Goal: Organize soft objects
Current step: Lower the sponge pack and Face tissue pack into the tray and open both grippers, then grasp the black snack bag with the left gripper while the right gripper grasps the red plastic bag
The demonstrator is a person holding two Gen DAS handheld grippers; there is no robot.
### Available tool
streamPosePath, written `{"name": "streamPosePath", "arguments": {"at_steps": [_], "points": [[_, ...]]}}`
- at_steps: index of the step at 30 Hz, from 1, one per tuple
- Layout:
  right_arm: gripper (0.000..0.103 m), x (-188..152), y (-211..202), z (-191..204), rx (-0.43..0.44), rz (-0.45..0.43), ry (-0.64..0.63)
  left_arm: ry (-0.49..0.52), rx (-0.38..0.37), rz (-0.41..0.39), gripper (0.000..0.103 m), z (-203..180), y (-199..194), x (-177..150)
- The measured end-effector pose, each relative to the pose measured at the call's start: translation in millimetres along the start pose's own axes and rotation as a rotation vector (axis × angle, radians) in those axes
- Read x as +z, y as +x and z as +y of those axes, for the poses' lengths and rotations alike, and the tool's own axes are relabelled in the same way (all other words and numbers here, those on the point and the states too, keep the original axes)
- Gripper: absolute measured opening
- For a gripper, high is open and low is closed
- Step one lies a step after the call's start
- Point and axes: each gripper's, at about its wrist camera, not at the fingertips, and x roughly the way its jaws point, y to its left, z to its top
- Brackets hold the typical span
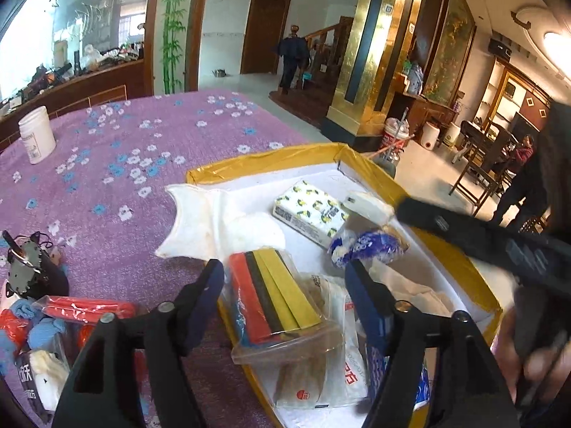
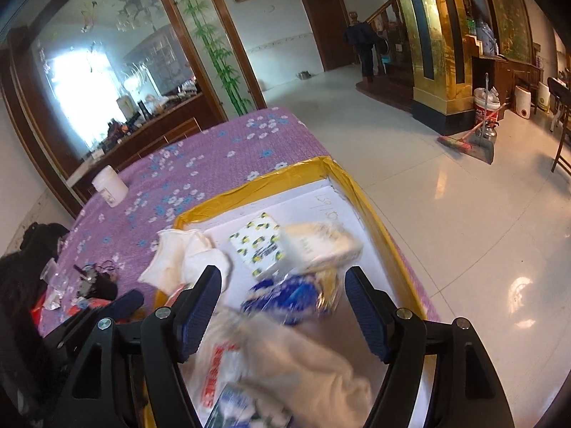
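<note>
Yellow tape edges the white foam box (image 1: 271,158), which sits at the table's right side and already holds most of the soft things. A white cloth (image 1: 214,221) is draped over its rim at about 10 o'clock. The lemon-print tissue pack (image 1: 308,215) and a cream sponge block (image 1: 369,207) lie toward 1 o'clock, with a crinkly blue-and-white bag (image 1: 367,246) just below them. A clear plastic bag of sponge strips (image 1: 274,296) in red, black and yellow lies over the near rim, on top of white printed bags (image 1: 342,349).

Judging by this, the sorting is well along but not finished. On the purple flowered cover (image 1: 117,164) at 8 o'clock, outside the box, a red pack (image 1: 89,308), blue gloves (image 1: 39,331) and a white wad (image 1: 50,374) wait.

Left gripper (image 1: 285,292) hangs with its jaws wide apart on either side of the strip bag, gripping nothing. Right gripper (image 2: 282,306) is likewise spread and holds nothing, above blurred pale bags at the box's near end.

Everything looks limp, light and compressible. The film wrappers are slick and would probably slide under the ribbed blue pads (image 2: 200,306).
</note>
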Motion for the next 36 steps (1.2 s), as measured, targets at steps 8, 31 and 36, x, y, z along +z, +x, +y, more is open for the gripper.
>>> {"name": "streamPosePath", "arguments": {"at_steps": [8,31,36], "points": [[0.079,-42,-34,7,0.041,-0.069,0.010,0.001,0.027,-0.018,0.071,3,-2,1],[0.084,-59,-62,49,0.173,-0.105,-0.042,0.121,0.098,-0.088,0.087,75,-128,-41],[0.084,-83,-44,89,0.247,-0.042,-0.140,0.172,0.184,-0.022,0.087,118,-124,-72]]}}
